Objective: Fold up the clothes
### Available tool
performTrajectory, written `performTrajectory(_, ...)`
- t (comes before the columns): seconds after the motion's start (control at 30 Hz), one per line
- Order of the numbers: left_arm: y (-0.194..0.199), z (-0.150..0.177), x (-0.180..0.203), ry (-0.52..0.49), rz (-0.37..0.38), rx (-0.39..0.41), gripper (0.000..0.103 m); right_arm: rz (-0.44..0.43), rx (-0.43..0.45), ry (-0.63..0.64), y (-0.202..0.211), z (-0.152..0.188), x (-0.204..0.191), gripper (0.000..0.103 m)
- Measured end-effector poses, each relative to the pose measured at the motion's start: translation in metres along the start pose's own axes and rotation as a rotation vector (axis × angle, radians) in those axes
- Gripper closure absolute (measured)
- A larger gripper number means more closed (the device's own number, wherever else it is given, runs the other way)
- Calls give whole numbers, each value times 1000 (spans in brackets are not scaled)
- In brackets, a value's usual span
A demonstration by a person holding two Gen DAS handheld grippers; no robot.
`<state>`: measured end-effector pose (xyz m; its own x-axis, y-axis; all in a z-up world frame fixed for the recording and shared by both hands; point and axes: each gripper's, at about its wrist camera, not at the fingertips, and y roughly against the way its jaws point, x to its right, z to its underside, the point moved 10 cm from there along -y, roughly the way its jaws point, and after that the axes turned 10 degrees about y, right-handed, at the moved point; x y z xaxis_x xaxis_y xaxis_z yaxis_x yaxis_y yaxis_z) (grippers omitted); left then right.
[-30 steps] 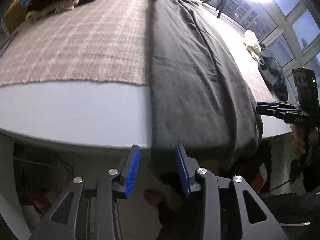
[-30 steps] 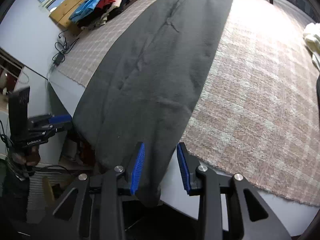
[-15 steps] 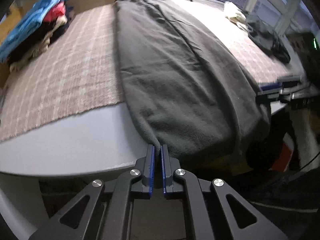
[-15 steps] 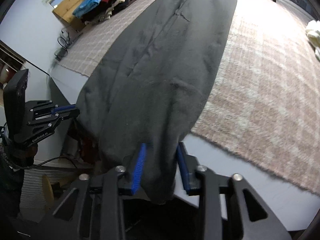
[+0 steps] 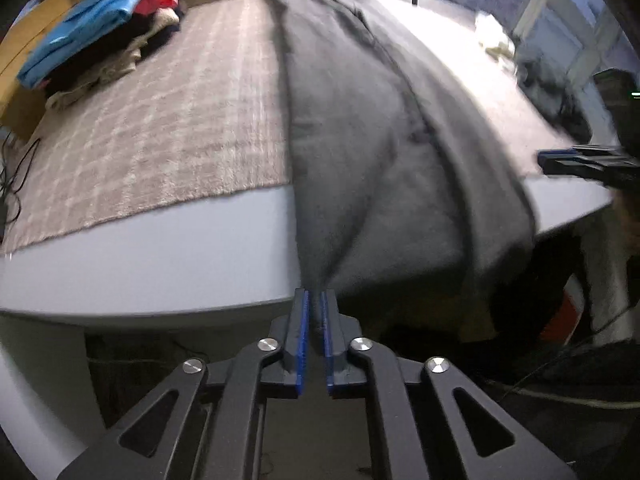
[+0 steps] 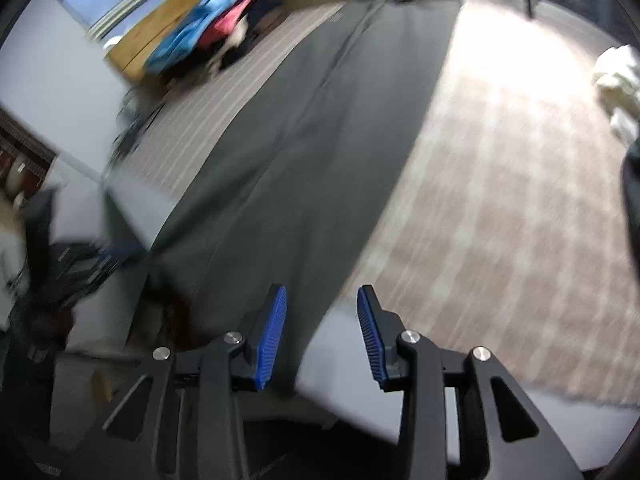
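A long dark grey garment (image 5: 360, 128) lies lengthwise on the plaid cloth over the table, its near end hanging over the front edge. My left gripper (image 5: 315, 300) is shut on the garment's near left corner, pulling it taut. In the right wrist view the same garment (image 6: 320, 152) runs away from me. My right gripper (image 6: 322, 308) is open, with the garment's near right edge hanging between the blue pads (image 6: 274, 328), untouched by the right one. The right gripper also shows in the left wrist view (image 5: 580, 160) at the table's right edge.
A pile of clothes with a blue top (image 5: 100, 28) sits at the far left of the table, also in the right wrist view (image 6: 208, 36). White and dark clothes (image 6: 616, 84) lie at the right. The grey table edge (image 5: 160, 256) is in front. Cables (image 5: 12, 176) hang at left.
My left gripper closed on the garment's corner and now pulls it up and taut. My right gripper stays open and has moved up along the garment's right edge; its view is blurred.
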<state>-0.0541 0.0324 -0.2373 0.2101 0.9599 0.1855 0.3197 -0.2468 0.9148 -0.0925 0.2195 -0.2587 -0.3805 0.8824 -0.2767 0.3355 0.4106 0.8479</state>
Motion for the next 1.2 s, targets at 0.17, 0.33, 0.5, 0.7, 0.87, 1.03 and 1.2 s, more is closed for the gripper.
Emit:
performTrajectory(0.17, 5, -35, 68, -76, 168, 81, 97, 6, 33, 109, -34, -34, -12, 68)
performTrajectory(0.33, -44, -22, 114, -168, 197, -28, 97, 141, -170, 155, -44, -10, 10, 88)
performTrajectory(0.5, -39, -44, 146, -199, 218, 3, 90, 81, -56, 68, 24, -67, 37, 86)
performTrajectory(0.7, -75, -146, 173, -182, 133, 57, 77, 221, 43, 83, 36, -209, 121, 75)
performTrajectory(0.87, -124, -196, 169, -111, 48, 38, 77, 202, 48, 5, -23, -303, 201, 66)
performTrajectory(1.03, -153, -216, 167, -61, 20, 13, 77, 195, -35, -22, -97, -339, 255, 66)
performTrajectory(1.2, -161, -221, 164, -45, 32, 43, 94, 190, -80, 29, -139, -346, 273, 67)
